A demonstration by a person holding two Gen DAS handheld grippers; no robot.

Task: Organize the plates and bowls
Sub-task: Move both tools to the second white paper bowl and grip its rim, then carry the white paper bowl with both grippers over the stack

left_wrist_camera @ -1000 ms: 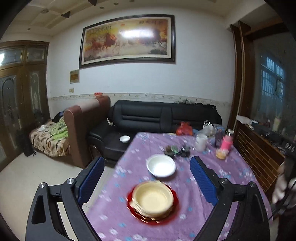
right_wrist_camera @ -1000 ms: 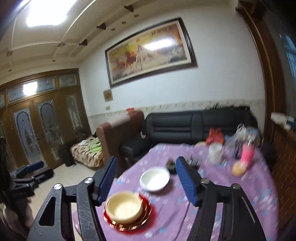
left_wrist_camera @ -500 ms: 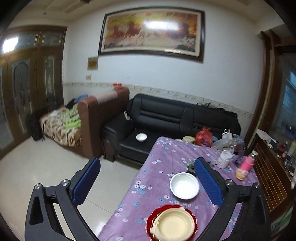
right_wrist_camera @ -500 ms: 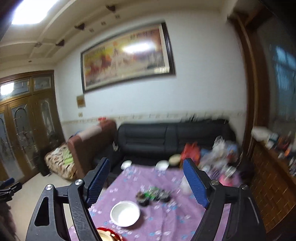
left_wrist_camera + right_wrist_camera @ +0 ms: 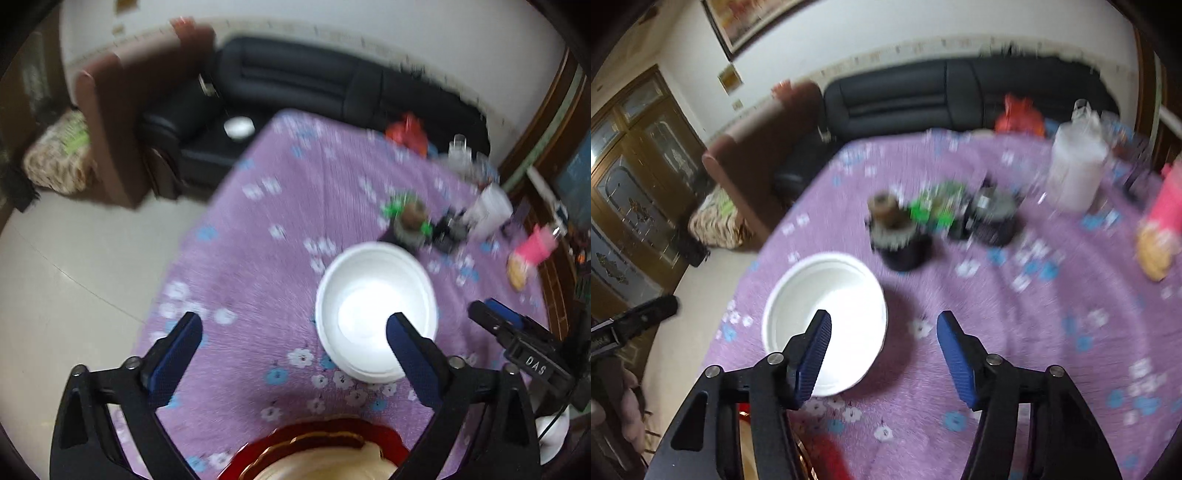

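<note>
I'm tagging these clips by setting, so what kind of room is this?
Most likely a home living room used for dining too: a black leather sofa stands against the wall behind a table with a purple floral tablecloth, a framed picture hangs above, and ornate wooden doors stand at the side.

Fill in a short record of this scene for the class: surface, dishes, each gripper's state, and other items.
surface: table with purple flowered cloth
white bowl: empty, upright on the cloth
red plate: near edge, a cream bowl on it
left gripper: open, holding nothing, right finger over the white bowl
right gripper: open, holding nothing, left finger over the white bowl
other items: white jug, pink bottle, blurred
</note>
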